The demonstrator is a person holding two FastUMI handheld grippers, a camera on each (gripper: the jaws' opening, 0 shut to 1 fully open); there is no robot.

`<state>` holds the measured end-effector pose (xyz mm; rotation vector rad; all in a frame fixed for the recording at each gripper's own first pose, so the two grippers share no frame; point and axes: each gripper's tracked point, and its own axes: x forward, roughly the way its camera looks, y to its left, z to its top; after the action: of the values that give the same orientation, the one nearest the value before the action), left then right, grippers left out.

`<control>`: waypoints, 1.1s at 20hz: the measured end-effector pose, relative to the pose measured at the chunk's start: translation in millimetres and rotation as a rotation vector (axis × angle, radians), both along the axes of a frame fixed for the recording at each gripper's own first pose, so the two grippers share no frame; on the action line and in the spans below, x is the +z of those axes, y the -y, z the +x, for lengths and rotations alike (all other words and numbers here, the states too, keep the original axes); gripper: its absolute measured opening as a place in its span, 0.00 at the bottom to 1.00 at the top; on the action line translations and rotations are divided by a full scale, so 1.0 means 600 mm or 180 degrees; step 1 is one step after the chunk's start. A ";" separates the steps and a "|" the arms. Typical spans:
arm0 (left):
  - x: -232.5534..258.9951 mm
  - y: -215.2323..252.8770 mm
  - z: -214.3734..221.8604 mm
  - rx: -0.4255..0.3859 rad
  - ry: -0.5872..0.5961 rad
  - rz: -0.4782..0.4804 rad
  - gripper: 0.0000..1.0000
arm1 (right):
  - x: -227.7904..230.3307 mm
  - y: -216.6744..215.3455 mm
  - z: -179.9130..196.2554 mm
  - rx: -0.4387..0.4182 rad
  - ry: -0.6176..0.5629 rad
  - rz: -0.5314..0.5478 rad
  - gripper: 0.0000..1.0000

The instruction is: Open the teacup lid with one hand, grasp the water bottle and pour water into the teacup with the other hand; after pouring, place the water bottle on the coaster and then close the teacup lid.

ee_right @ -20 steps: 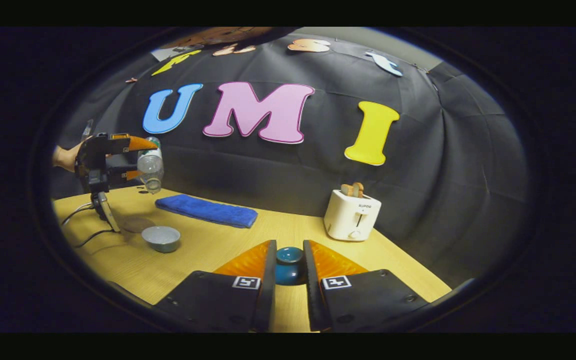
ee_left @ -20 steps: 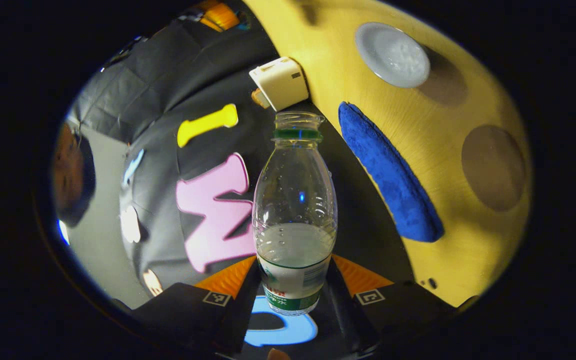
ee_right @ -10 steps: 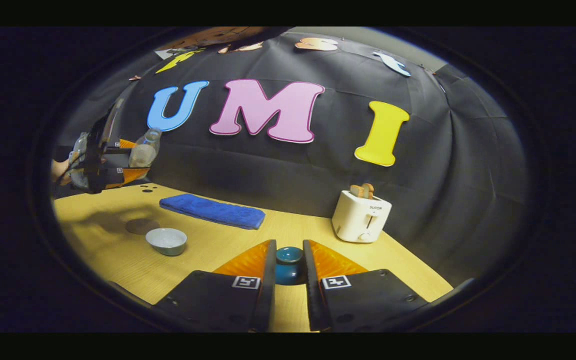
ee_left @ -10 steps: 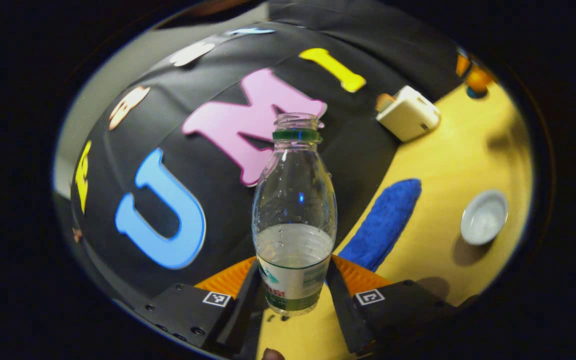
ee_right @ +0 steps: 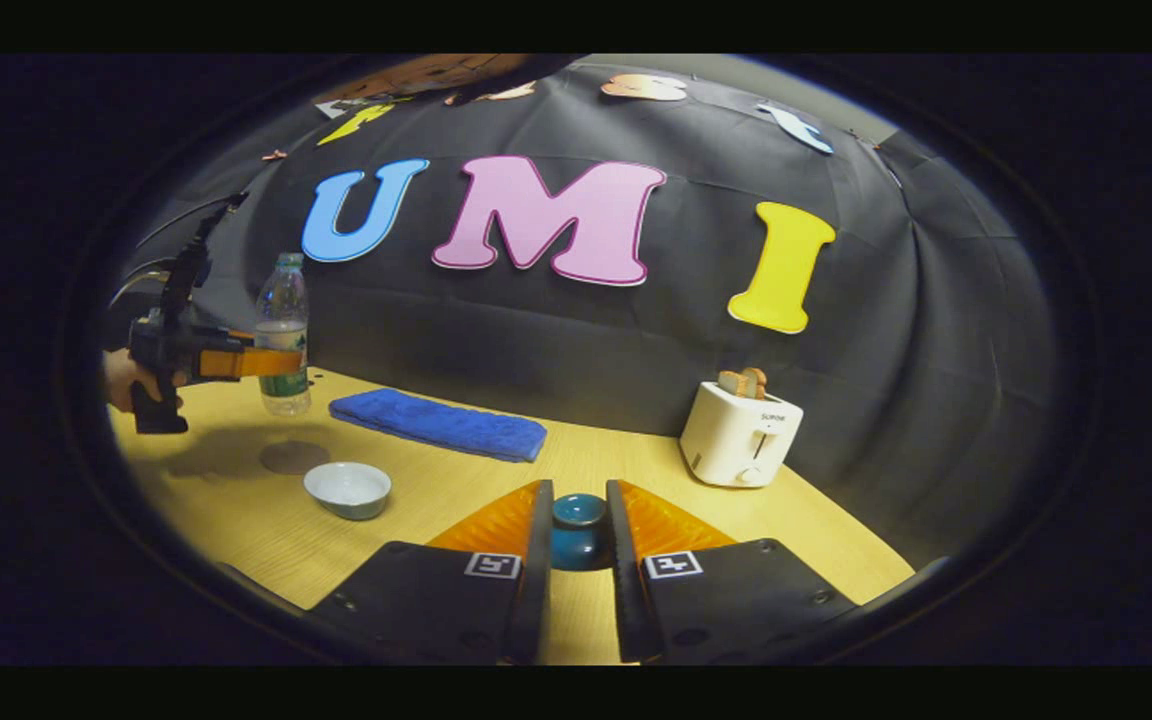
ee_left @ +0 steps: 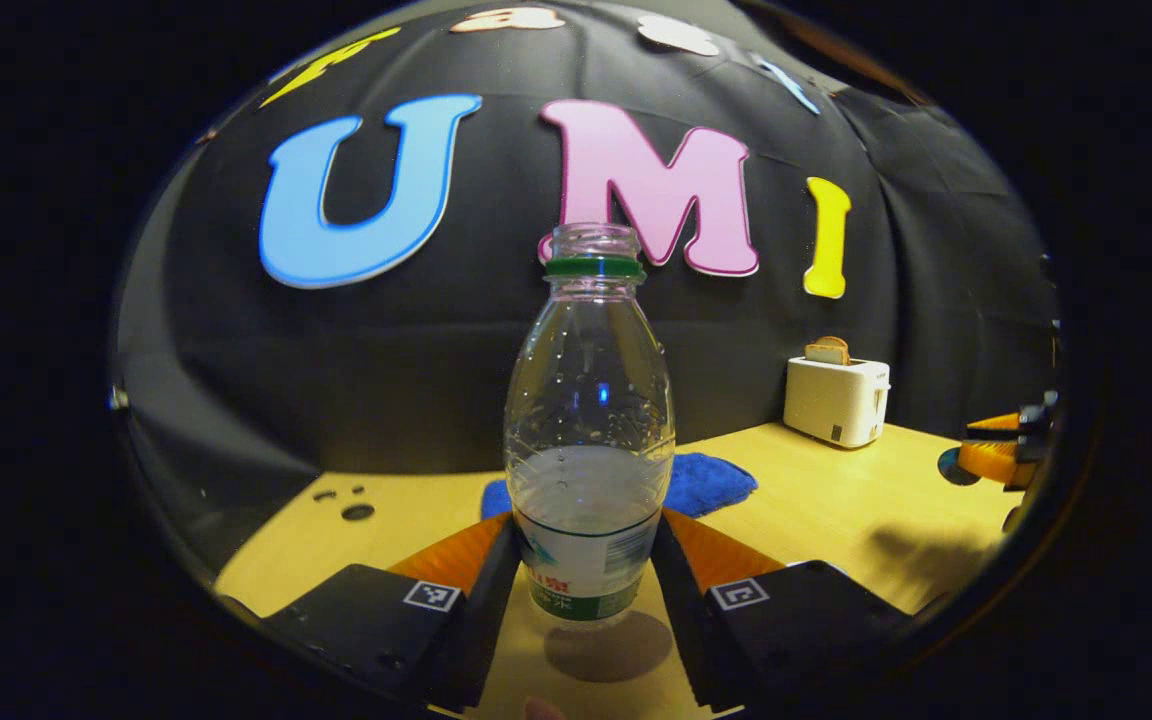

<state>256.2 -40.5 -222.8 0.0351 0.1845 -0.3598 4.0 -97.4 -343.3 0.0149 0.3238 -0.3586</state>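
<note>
A wooden table [ee_right: 456, 490] stands before the black cloth wall. The left gripper [ee_left: 586, 575] pinches the upright, uncapped water bottle [ee_left: 588, 430] low on its body, above the round coaster [ee_right: 294, 457]. The right gripper [ee_right: 579, 545] clamps the dark teacup lid [ee_right: 578, 530]. Well ahead to its left sits the open teacup [ee_right: 347, 489], with a blue towel [ee_right: 438, 424] beyond and a toaster [ee_right: 740, 435] ahead to its right.
</note>
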 end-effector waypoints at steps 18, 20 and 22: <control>-0.082 0.028 0.020 0.0027 -0.0412 -0.0046 0.92 | -0.001 -0.048 0.025 0.0084 0.0000 0.0138 0.30; -0.090 0.025 0.009 0.0057 -0.0456 -0.0048 0.95 | -0.002 -0.067 0.035 0.0134 0.0034 0.0224 0.30; -0.097 0.013 -0.014 0.0091 -0.0525 -0.0057 0.95 | -0.004 -0.099 0.057 0.0252 0.0106 0.0332 0.25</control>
<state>247.8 -48.3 -281.3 -0.0150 0.3445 -0.3357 37.9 -37.9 -345.7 0.1100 0.3091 -0.2625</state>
